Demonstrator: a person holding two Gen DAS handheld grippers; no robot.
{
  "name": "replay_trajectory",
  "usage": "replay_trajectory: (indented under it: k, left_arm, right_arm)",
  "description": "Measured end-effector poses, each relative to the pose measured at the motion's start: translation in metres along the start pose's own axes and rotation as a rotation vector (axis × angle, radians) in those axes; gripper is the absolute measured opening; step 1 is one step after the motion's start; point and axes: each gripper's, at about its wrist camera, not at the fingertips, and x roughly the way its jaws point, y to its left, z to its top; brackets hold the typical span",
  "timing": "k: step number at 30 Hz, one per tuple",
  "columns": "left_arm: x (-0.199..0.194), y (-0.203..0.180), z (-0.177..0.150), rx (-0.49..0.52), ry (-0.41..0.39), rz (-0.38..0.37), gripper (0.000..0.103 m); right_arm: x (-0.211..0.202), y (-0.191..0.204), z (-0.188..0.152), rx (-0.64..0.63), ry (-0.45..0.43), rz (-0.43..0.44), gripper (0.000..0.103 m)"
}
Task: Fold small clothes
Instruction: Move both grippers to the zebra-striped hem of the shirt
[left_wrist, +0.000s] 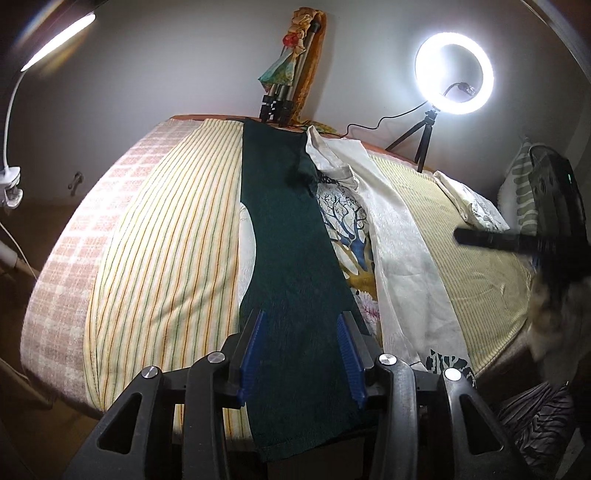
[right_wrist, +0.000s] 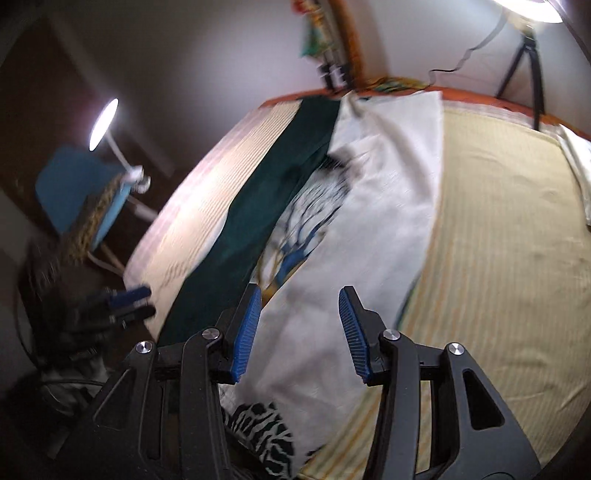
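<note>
A long dark green garment (left_wrist: 291, 243) lies along the middle of the bed, over a white garment with a blue tree print (left_wrist: 391, 258). My left gripper (left_wrist: 301, 317) is open just above the green garment's near end, holding nothing. My right gripper (right_wrist: 300, 293) is open above the white printed garment (right_wrist: 369, 206), with the green garment (right_wrist: 258, 206) to its left. The right gripper shows blurred at the right edge of the left wrist view (left_wrist: 491, 240). The left gripper shows blurred at the left of the right wrist view (right_wrist: 125, 302).
The bed has a striped yellow sheet (left_wrist: 166, 236) and a pink checked blanket (left_wrist: 85, 221) at its left. A ring light on a tripod (left_wrist: 454, 74) and a folded tripod (left_wrist: 284, 85) stand at the far edge. A clamp lamp (left_wrist: 14, 177) is left. More clothes (left_wrist: 469, 199) lie right.
</note>
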Motion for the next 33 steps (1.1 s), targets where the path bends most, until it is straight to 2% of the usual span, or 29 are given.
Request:
replay_trajectory:
  k: [3,8,11,13,14,15,19,21,23,27,29,30,31,33]
  left_arm:
    - [-0.003,-0.002,-0.002,0.0,-0.012,0.011,0.041]
    - [-0.011,-0.004,-0.002,0.016,-0.044,0.024,0.041]
    - [-0.014,0.0,-0.002,0.013,-0.05,0.029,0.04]
    - [-0.017,0.003,-0.002,0.004,-0.055,0.026,0.04]
    - [-0.019,0.004,-0.002,0.002,-0.058,0.023,0.04]
    - [-0.02,0.005,-0.001,0.001,-0.062,0.023,0.04]
    - [-0.023,0.006,-0.002,-0.001,-0.069,0.019,0.04]
    - [-0.023,0.006,-0.002,0.003,-0.07,0.018,0.04]
    - [-0.021,0.005,-0.002,0.007,-0.068,0.02,0.04]
    - [-0.017,0.007,-0.003,0.005,-0.055,0.029,0.04]
    - [-0.015,0.008,-0.005,0.005,-0.048,0.033,0.04]
    - [-0.014,0.01,-0.005,0.002,-0.046,0.033,0.04]
    - [-0.014,0.012,-0.007,-0.002,-0.042,0.031,0.04]
    - [-0.012,0.017,-0.01,-0.015,-0.026,0.02,0.041]
  right_arm:
    - [0.029,0.02,-0.005,-0.047,0.042,-0.075,0.047]
    - [0.074,0.026,0.003,-0.02,0.092,-0.202,0.047]
    - [0.089,0.026,0.005,0.007,0.127,-0.237,0.045]
    - [0.093,0.026,0.004,0.003,0.134,-0.25,0.026]
    - [0.094,0.026,0.004,-0.013,0.131,-0.26,0.02]
    - [0.094,0.025,0.004,-0.024,0.135,-0.257,0.009]
    - [0.088,0.017,0.003,0.002,0.134,-0.14,0.004]
    - [0.086,0.021,0.001,-0.024,0.132,-0.12,0.004]
    - [0.081,0.028,-0.005,-0.067,0.134,-0.027,0.004]
    - [0.076,0.046,-0.014,-0.174,0.17,-0.057,0.004]
    - [0.063,0.045,-0.018,-0.152,0.17,-0.005,0.007]
    - [0.054,0.043,-0.022,-0.134,0.154,0.02,0.014]
    - [0.042,0.04,-0.026,-0.12,0.127,0.014,0.028]
    - [0.018,0.03,-0.038,-0.087,0.073,-0.03,0.046]
